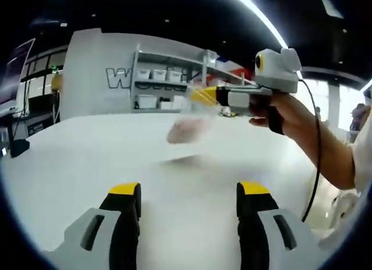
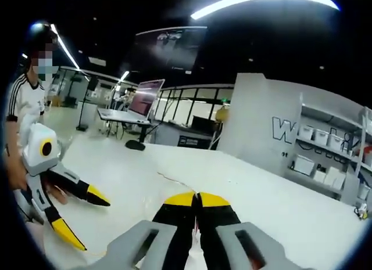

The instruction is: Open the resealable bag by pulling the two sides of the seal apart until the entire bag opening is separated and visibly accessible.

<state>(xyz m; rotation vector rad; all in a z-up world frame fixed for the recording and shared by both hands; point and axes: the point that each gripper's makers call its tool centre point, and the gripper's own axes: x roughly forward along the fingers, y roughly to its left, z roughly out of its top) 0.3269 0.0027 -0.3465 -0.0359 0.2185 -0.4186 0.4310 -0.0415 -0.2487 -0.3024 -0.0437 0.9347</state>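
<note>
The resealable bag (image 1: 189,122) hangs blurred in the middle of the left gripper view, a clear pouch with something pinkish in its lower part, raised off the white bench (image 1: 87,165). Its upper edge sits at the yellow tips of the right gripper (image 1: 204,96), which enters from the right of that frame, held by a person's hand (image 1: 279,116). In the right gripper view the same gripper's fingers (image 2: 212,201) rise from the bottom centre with their yellow tips pressed together, so it is closed; the bag's film between them is too faint to make out there, but the left gripper view shows the grip on it.

The left gripper (image 1: 189,191) stands at the bottom of its own view with its fingers wide apart and nothing between them. It appears again at the lower left of the right gripper view (image 2: 81,215), fingers spread. Behind the bench, at the upper centre of the left gripper view, a shelf (image 1: 168,84) carries white boxes.
</note>
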